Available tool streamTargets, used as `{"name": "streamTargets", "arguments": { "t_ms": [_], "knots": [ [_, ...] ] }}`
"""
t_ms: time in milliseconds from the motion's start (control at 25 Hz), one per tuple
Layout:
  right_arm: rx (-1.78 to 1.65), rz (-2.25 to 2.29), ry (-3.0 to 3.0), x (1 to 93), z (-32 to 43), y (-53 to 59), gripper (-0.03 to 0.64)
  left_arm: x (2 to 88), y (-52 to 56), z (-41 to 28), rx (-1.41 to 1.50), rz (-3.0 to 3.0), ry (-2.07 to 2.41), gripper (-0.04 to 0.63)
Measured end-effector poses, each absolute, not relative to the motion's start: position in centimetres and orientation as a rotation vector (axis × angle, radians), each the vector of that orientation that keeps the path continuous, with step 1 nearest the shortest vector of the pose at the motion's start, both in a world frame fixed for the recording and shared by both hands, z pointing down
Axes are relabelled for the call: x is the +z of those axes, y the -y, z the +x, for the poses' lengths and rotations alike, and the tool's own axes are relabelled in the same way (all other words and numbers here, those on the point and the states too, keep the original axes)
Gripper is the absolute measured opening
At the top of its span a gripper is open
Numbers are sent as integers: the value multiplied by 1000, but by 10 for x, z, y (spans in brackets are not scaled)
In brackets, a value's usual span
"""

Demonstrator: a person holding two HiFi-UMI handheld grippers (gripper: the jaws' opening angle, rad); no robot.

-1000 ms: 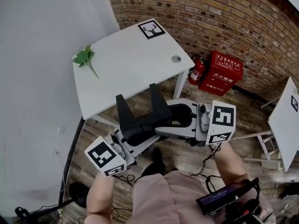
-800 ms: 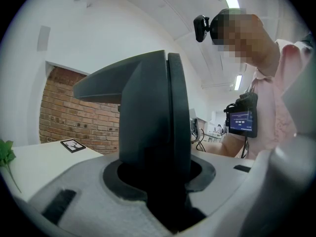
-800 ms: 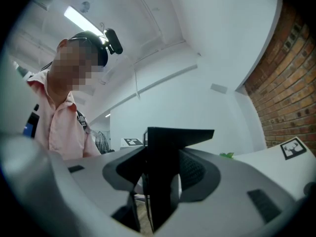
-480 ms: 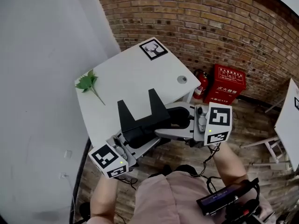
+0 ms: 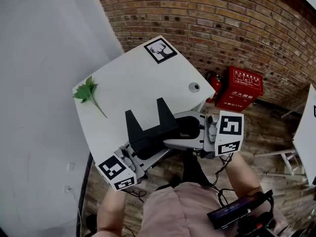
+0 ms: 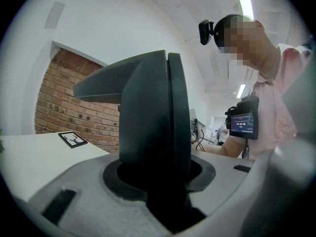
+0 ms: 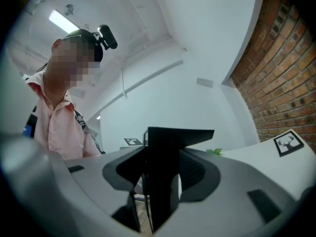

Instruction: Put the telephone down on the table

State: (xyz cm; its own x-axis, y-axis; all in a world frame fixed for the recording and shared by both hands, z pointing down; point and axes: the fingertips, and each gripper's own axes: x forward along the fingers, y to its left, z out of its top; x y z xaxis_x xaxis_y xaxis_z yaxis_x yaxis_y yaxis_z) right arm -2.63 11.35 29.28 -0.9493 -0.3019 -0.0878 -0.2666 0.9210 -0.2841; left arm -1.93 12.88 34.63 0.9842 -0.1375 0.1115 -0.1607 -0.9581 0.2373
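Left gripper point(image 5: 147, 153) and right gripper point(image 5: 174, 141) fingers clamp the telephone point(image 5: 150, 128) between them (apparently over the table point(image 5: 133, 78)).

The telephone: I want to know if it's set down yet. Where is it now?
In the head view's centre, the telephone is gripped by the left gripper and right gripper, over the white table's near edge.

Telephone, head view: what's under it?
The telephone overlaps the near edge of the white table; wood floor shows beside it. The spot directly beneath is covered by the telephone itself.
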Motion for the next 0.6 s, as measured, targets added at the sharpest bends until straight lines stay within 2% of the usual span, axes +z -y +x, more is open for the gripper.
{"name": "streamTargets", "arguments": {
  "t_ms": [600],
  "knots": [
    [-547, -226, -2962, 318, 15, 58, 197, 371, 39, 23, 150, 2769, 421, 167]
  ]
}}
